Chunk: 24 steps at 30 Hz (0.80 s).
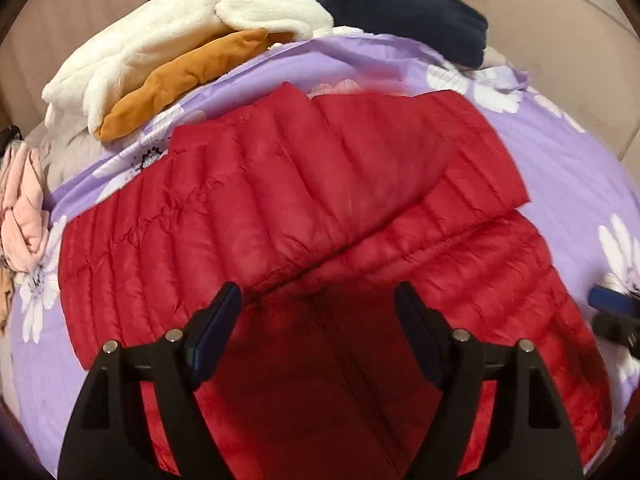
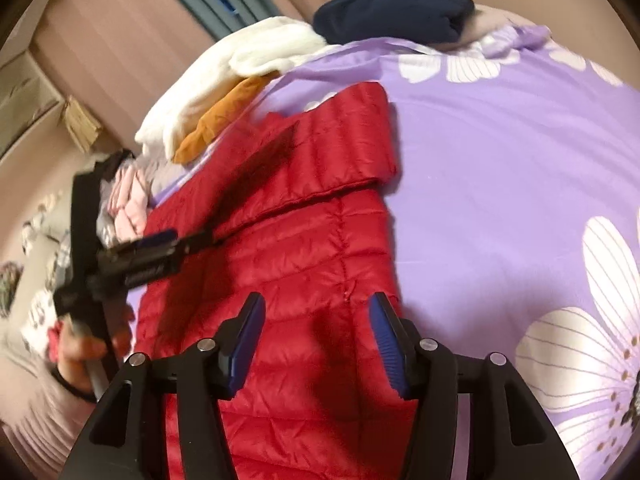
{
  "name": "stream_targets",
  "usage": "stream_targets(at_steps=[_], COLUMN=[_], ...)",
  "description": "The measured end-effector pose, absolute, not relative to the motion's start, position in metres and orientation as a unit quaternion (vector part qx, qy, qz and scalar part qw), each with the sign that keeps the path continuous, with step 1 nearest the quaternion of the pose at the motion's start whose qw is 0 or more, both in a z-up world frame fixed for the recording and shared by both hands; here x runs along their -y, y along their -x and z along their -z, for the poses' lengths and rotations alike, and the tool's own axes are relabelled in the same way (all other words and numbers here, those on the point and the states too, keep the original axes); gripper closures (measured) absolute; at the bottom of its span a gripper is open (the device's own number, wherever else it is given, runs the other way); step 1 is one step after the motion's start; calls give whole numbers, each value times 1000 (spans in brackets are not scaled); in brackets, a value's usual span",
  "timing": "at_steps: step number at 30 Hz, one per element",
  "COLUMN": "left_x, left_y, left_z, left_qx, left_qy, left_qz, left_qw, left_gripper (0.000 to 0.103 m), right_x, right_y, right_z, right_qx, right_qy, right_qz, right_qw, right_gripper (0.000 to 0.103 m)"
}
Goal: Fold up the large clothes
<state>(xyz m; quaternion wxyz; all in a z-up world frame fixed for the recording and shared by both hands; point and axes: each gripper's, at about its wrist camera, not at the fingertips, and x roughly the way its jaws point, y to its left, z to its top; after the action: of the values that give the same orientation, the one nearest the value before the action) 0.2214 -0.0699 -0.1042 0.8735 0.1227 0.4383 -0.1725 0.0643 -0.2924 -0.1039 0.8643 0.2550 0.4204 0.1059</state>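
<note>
The fingers (image 1: pixel 224 316) of the left gripper (image 1: pixel 318 312) are seen spread wide with nothing between them, held above the red quilted jacket (image 1: pixel 320 200); the fingers (image 2: pixel 386 344) of the right gripper (image 2: pixel 316 332) are likewise parted and empty over the jacket's near right edge. The jacket is laid on the bed's lilac flowered cover (image 2: pixel 500 168), one part folded across toward 2 o'clock, its hem edge running diagonally. In the right wrist view, open cover is left from 1 to 4 o'clock. At 11 o'clock in the left wrist view a cream fleece (image 1: pixel 168 44) and an orange garment (image 1: pixel 180 80) are piled; a navy garment (image 1: pixel 412 16) is at 1 o'clock, a pink one (image 1: pixel 22 208) at 9 o'clock. A beige curtain (image 1: pixel 520 8) is hung behind the bed.
</note>
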Motion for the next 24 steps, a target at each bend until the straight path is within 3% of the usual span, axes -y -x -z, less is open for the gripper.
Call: stream_targets(at_steps=[10,17,19,20,24], left_x=[-20,-92,-104,-109,-119], left_y=[-171,-119,-108,-103,-91], left_z=[104,122,128,132,137], left_qx=[-437,-461,-469,-475,-481], left_qy=[-24,91,112,120,137], left_qz=[115,47,39,32,27], left_qw=[892,881,875,871,866], left_gripper=[20,18,18,18,18], right_x=[274,254,251,247,252], right_y=[-145,-224,-227,-226,-197], right_z=[93,122,128,128,104], right_qx=[-396,-435,-435,-438,-394], right_qy=[-290,-315,-335,-332,-320], right_qz=[-161,-123,-138,-140,-131], right_qw=[856,834,824,824,852], right_gripper=[47,45,70,90,95])
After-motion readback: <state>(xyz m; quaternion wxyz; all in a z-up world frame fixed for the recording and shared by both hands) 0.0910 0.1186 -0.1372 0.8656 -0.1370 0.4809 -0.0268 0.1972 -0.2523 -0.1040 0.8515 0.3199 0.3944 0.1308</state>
